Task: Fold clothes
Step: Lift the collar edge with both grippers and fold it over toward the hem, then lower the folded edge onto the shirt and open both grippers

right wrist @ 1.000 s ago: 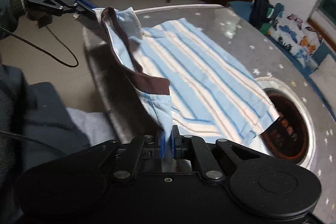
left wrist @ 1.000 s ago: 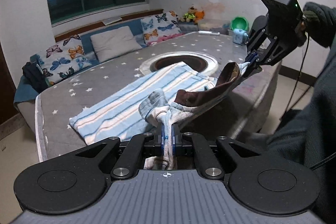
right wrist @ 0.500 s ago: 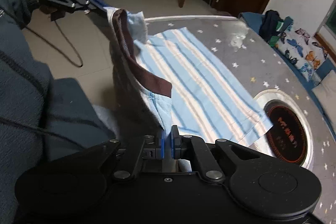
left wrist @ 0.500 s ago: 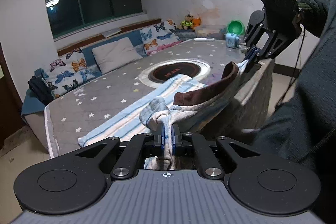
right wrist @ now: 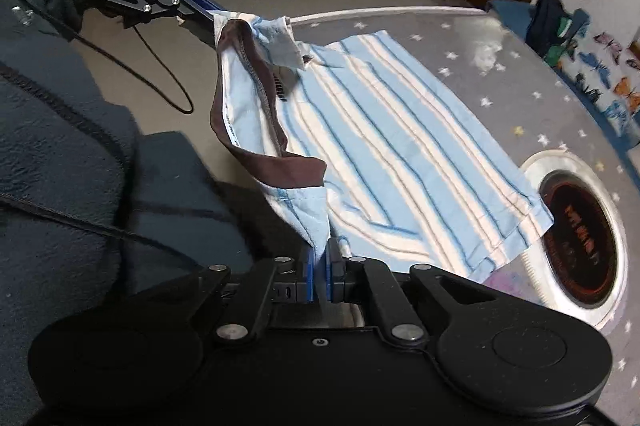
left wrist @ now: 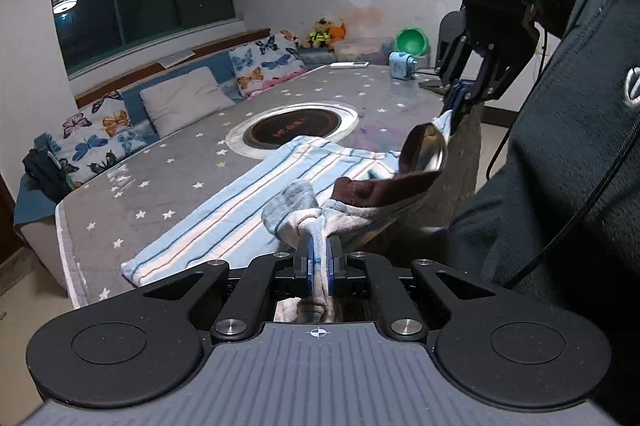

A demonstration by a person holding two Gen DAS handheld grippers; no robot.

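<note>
A light-blue striped shirt [left wrist: 256, 202] with a dark brown collar [left wrist: 384, 186] lies partly on the grey starred table [left wrist: 160, 170]. Its collar end is lifted off the near edge. My left gripper [left wrist: 319, 258] is shut on one bunched shoulder of the shirt. My right gripper [right wrist: 319, 262] is shut on the other shoulder, and it also shows in the left wrist view [left wrist: 456, 102]. In the right wrist view the shirt [right wrist: 400, 146] spreads flat toward the round inset, the collar [right wrist: 256, 130] sags between the grippers, and the left gripper [right wrist: 212, 12] pinches the far corner.
A round dark hotplate inset [left wrist: 298, 128] sits in the table's middle. Butterfly cushions [left wrist: 100, 134] line a bench behind. A blue sharpener [left wrist: 402, 64], a green bowl [left wrist: 412, 40] and a remote [left wrist: 348, 65] stand at the far end. The person's dark jacket [right wrist: 60, 146] is close beside the table edge.
Both grippers have risen and drawn back from the table with the collar end, then lowered a little. The shirt's body has slid toward the near edge. Both stay shut.
</note>
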